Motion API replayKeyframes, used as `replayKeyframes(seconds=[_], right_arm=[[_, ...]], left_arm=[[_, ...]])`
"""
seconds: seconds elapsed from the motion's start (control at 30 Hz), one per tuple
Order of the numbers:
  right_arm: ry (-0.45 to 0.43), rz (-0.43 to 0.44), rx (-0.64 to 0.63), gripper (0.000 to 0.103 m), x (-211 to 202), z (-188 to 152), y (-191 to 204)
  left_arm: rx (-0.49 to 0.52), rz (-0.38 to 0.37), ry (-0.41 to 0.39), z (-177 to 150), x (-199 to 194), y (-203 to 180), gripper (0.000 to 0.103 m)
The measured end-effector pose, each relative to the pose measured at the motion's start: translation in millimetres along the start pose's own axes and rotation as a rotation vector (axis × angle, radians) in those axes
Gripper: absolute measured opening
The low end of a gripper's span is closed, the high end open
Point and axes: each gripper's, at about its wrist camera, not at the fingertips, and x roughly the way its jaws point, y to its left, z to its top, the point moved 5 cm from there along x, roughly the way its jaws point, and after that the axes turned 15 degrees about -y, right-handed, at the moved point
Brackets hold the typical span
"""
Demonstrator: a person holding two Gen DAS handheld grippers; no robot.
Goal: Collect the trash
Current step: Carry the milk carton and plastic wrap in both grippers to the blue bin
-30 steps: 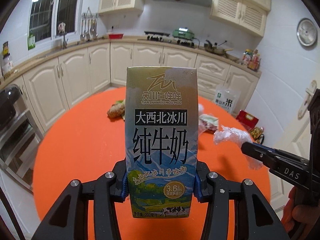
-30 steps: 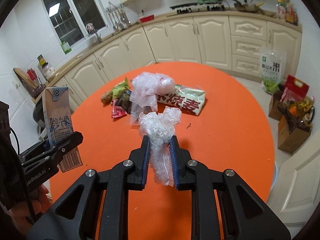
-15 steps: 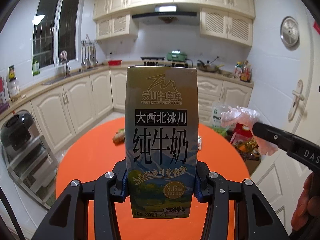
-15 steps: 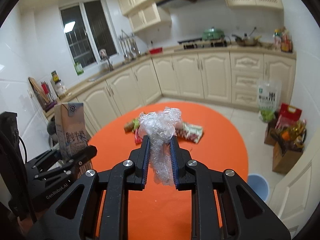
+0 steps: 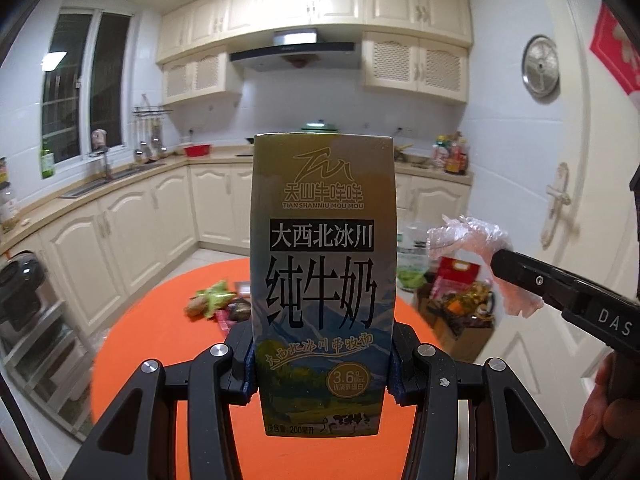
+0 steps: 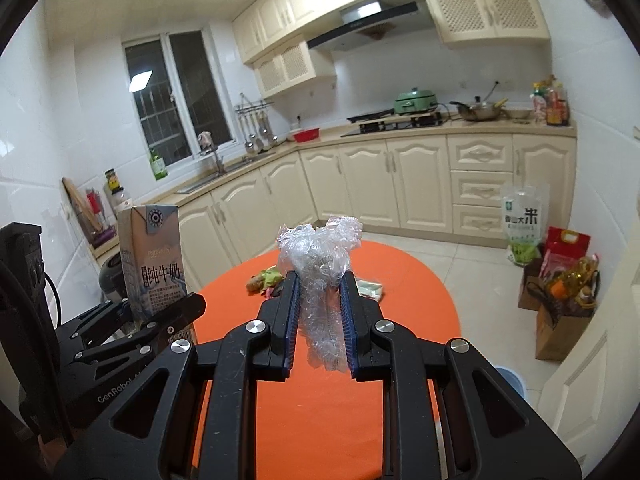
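Observation:
My left gripper is shut on an upright milk carton with Chinese print, held high above the round orange table. The carton also shows in the right wrist view, at the left. My right gripper is shut on a crumpled clear plastic bag, also above the table. In the left wrist view the bag and right gripper show at the right. More trash lies on the table's far side: wrappers and a ginger-like piece.
Cream kitchen cabinets run along the far walls. A rice bag, a red bag and a brown box of groceries stand on the floor at the right. A blue bin sits by the table's right edge. A white door is at the right.
Both grippers have risen and tilted up with their loads; the table now sits lower and farther in both views. Both grips are unchanged.

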Motion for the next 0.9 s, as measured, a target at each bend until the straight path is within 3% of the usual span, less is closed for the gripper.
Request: replayKeyframes(seconds=[0.47, 0.7, 0.9], right_arm=[[-0.031, -0.238, 0.107, 0.018, -39.4, 11.1, -156.9], [0.034, -0.338, 0.191, 0.018, -29.3, -13.4, -243.1], [0.105, -0.385, 0.278, 0.018, -14.9, -48.7, -303.7]], left_arm=[[-0.026, -0.263, 0.132, -43.6, 46.4, -102.0, 0.044], [-0.020, -0.356, 0.292, -91.2, 89.0, -166.8, 0.044], [0.018, -0.382, 0.418, -126.3, 124.4, -212.1, 0.044]])
